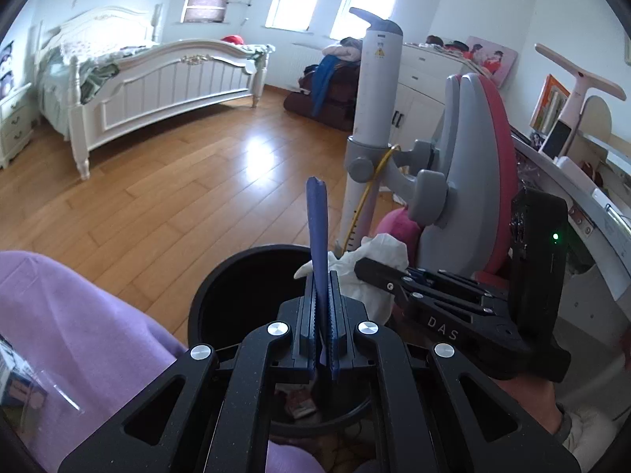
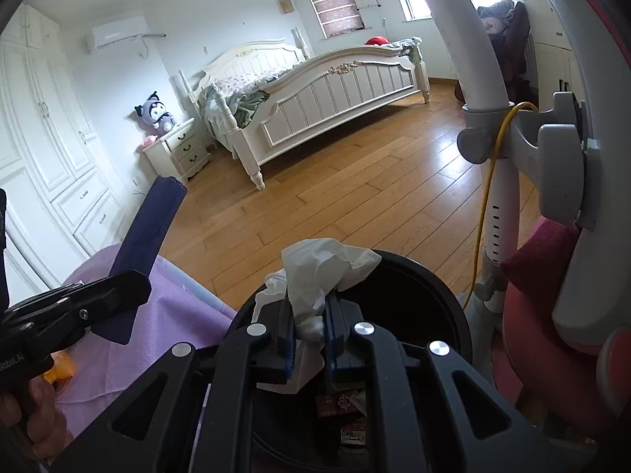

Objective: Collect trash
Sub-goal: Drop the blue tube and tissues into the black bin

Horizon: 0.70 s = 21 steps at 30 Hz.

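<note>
While clamped, tissue between right tongs

Item counts, located relative to the one black bin: one crumpled white tissue above its rim; one flat blue wrapper to its left; two grippers, left gripper and right gripper, over it; several small packets inside, number unclear.
</note>
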Available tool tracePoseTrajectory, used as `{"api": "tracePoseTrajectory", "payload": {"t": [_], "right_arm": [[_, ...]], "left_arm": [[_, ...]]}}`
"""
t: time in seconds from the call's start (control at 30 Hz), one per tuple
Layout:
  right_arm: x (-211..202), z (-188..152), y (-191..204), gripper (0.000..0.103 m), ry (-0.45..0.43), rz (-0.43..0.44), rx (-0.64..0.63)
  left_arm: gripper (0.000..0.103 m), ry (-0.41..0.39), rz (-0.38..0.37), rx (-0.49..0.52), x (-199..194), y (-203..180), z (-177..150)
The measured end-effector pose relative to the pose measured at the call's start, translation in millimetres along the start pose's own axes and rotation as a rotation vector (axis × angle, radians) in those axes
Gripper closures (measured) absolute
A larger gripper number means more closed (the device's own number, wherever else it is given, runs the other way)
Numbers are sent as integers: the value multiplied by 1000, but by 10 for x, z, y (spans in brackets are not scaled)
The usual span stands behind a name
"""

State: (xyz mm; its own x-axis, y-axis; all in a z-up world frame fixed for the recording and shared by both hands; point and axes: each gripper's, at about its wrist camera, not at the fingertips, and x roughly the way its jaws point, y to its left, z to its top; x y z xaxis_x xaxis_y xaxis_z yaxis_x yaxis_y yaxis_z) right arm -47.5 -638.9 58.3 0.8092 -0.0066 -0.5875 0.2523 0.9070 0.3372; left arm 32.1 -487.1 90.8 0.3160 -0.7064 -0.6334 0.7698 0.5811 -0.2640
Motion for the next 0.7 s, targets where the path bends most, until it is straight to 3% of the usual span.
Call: {"api": "tracePoseTrajectory", "payload": {"t": [0.23, 0.27, 0.3, 0.33, 0.37, 0.4, 0.43, 0.7], "right_arm": [[48, -21, -84, 87, 17, -7, 24], [44, -18, -79, 85, 23, -16, 30], [54, -11, -95, 80, 32, -25, 37], [55, -8, -116, 56, 35, -34, 50], [35, -15, -141, 28, 24, -39, 71], [-4, -21, -163, 19, 5, -37, 94], [-31, -24, -179, 13, -5, -32, 108], [-86, -79, -43, 12, 19, -8, 102]], "left_arm": [[95, 26, 7, 14, 193, -58, 15], [93, 26, 14, 16, 215, -67, 23], [82, 25, 20, 16, 206, -76, 29], [58, 20, 26, 12, 203, -78, 34], [44, 5, 33, 3, 176, -74, 35], [26, -15, 44, -8, 146, -79, 35], [23, -33, 54, -16, 108, -78, 34], [13, -54, 91, -11, -223, -40, 54]]}}
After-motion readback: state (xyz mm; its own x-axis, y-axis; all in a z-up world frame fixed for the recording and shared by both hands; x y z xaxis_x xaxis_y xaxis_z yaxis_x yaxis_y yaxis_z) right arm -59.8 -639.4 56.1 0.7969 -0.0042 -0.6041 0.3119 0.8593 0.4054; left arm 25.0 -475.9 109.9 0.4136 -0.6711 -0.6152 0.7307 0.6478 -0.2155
